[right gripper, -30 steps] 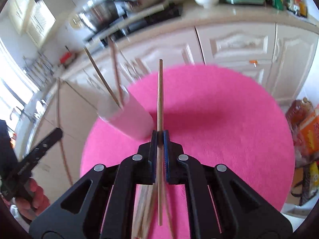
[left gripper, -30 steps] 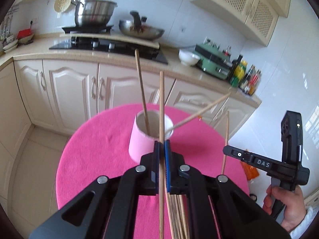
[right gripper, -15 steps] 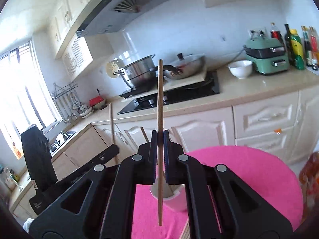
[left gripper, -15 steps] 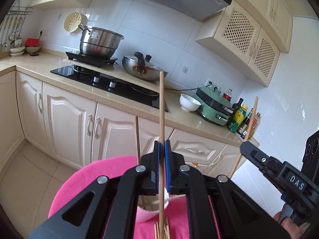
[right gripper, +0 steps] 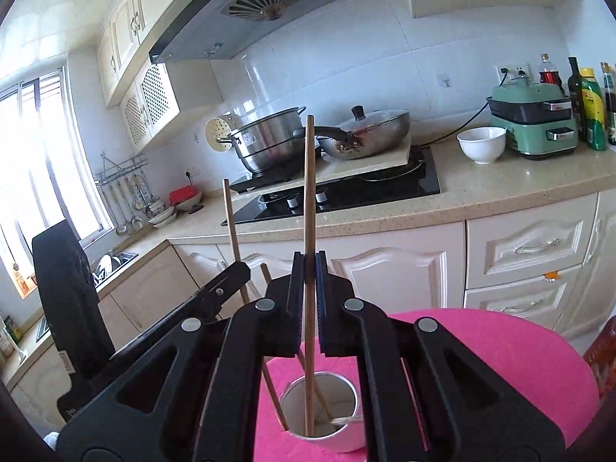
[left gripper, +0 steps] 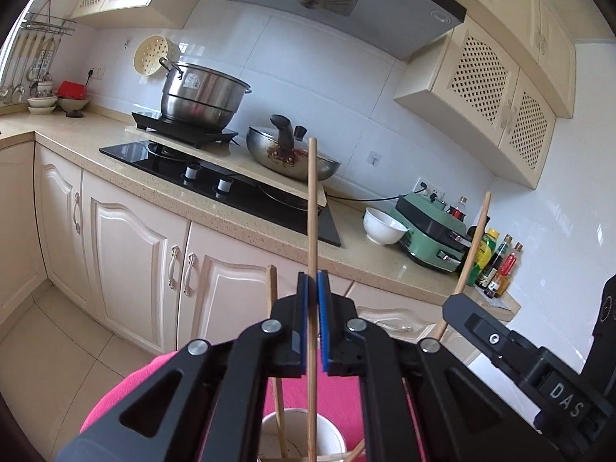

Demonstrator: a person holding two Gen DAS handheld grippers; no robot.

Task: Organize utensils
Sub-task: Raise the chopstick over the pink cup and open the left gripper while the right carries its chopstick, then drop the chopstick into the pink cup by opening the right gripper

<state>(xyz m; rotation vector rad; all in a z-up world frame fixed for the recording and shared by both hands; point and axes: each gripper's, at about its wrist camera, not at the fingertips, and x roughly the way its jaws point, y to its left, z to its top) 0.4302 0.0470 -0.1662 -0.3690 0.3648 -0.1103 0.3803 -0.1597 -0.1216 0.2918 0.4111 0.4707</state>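
Observation:
My left gripper point(left gripper: 312, 288) is shut on a wooden chopstick point(left gripper: 312, 208) held upright, its lower end inside the white cup point(left gripper: 331, 437) below. My right gripper point(right gripper: 309, 269) is shut on another chopstick point(right gripper: 309, 192), also upright, with its lower end in the same cup point(right gripper: 338, 437). The cup stands on a pink round table point(right gripper: 500, 362) and holds a few other chopsticks point(right gripper: 269, 381). The right gripper shows at the right of the left wrist view point(left gripper: 500, 350); the left gripper shows at the left of the right wrist view point(right gripper: 208, 288).
Behind the table runs a kitchen counter point(right gripper: 500, 188) with a black hob point(right gripper: 346, 196), a steel pot point(left gripper: 200, 96), a wok point(left gripper: 288, 154), a white bowl point(right gripper: 481, 144), a green cooker point(right gripper: 535, 119) and sauce bottles point(right gripper: 589, 107). Cabinets point(left gripper: 127, 254) stand below.
Both grippers have tilted up from looking down at the table to looking level at the counter. Both chopsticks now stand upright with their lower ends in the cup.

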